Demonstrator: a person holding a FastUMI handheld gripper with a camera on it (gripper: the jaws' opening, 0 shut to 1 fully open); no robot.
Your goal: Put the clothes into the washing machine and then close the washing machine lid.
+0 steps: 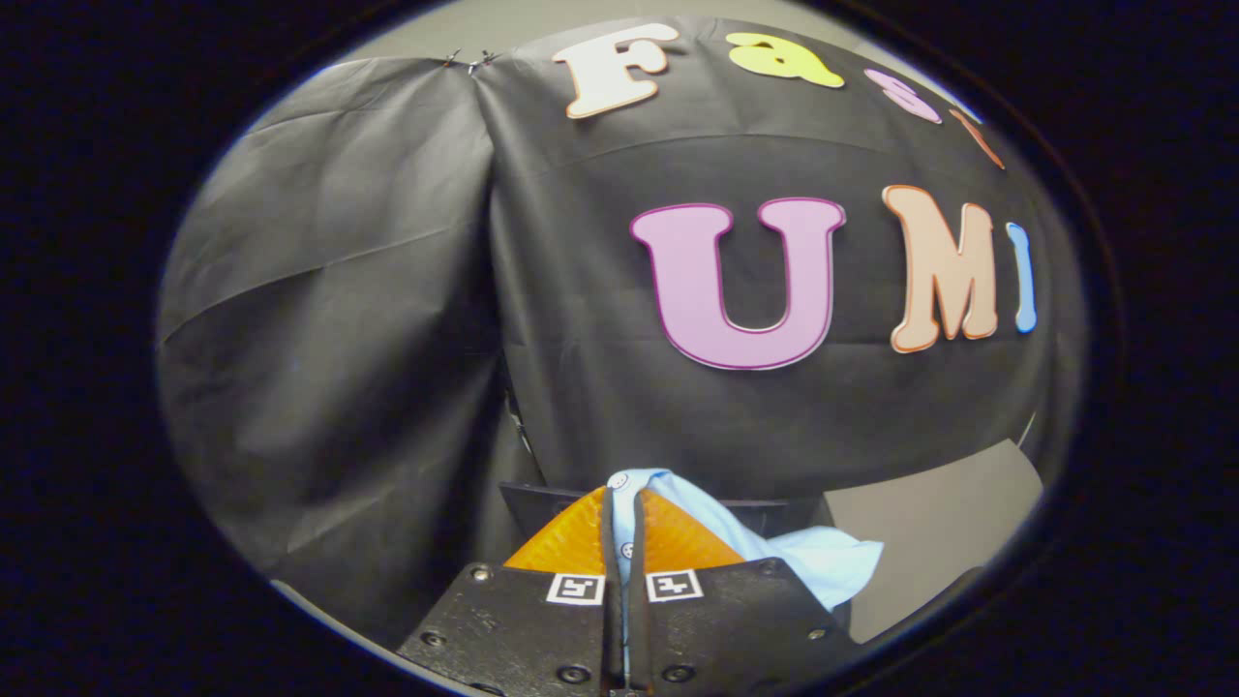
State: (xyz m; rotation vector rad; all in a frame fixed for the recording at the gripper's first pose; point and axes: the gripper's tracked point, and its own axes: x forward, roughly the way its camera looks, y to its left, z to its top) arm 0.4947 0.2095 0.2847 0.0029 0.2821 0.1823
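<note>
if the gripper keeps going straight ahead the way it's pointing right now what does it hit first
Probably the black cloth wall. The gripper is shut on a light blue shirt, both orange fingers pressing its buttoned edge. A dark edge sits just beyond the fingertips, seemingly below their line; depth is unclear.

Most of the light blue shirt [774, 547] is tucked behind the gripper [624, 518] and its orange fingers [566, 547], so can't tell its full shape.

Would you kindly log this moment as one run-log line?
claw: shut on light blue shirt | orange fingers: pinching buttoned edge | shirt: drapes to one side of the fingers | beyond: black cloth wall
</note>
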